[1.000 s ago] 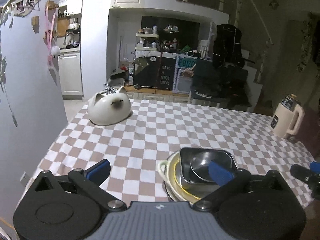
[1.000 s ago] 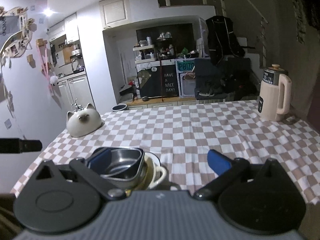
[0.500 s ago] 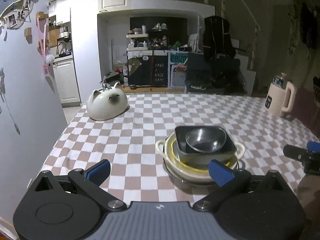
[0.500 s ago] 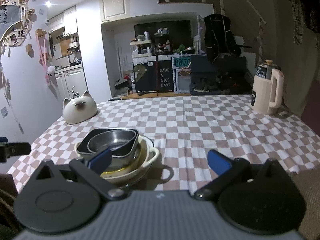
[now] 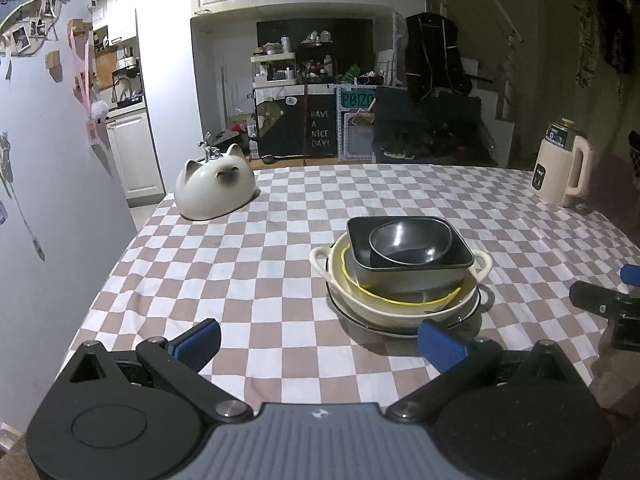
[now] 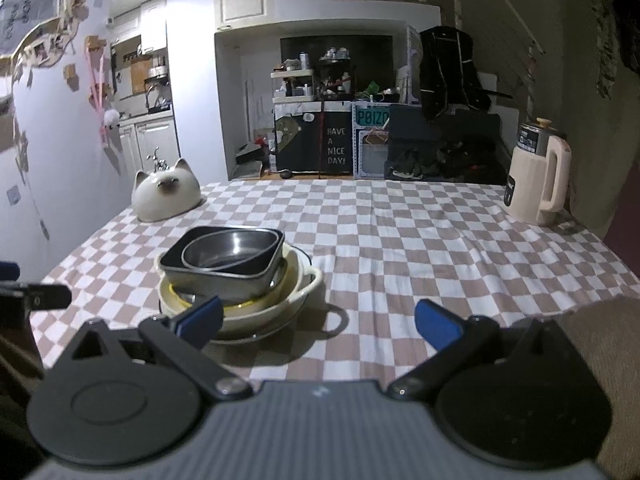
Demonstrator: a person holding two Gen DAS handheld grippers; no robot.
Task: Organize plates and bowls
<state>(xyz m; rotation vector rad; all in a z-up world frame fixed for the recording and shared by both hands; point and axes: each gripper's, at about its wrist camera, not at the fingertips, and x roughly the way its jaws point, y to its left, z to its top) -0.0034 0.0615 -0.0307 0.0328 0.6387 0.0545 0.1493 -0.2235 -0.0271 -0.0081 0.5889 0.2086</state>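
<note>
A stack of dishes stands on the checkered tablecloth (image 5: 240, 264): a round metal bowl (image 5: 410, 242) inside a dark square dish (image 5: 412, 274), in a yellow-rimmed bowl, in a cream two-handled bowl (image 5: 384, 308), on a dark-rimmed plate (image 5: 360, 320). The stack also shows in the right wrist view (image 6: 232, 272). My left gripper (image 5: 318, 342) is open and empty, in front of the stack. My right gripper (image 6: 318, 322) is open and empty, with its left finger in front of the stack.
A white cat-shaped ceramic dish (image 5: 216, 190) lies upside down at the table's far left. A cream kettle (image 5: 562, 172) stands at the far right edge. The right gripper's tip (image 5: 600, 304) shows at the right of the left wrist view.
Both grippers have pulled back and up from the stack, which now sits farther ahead and fully in view. Both stay open.
</note>
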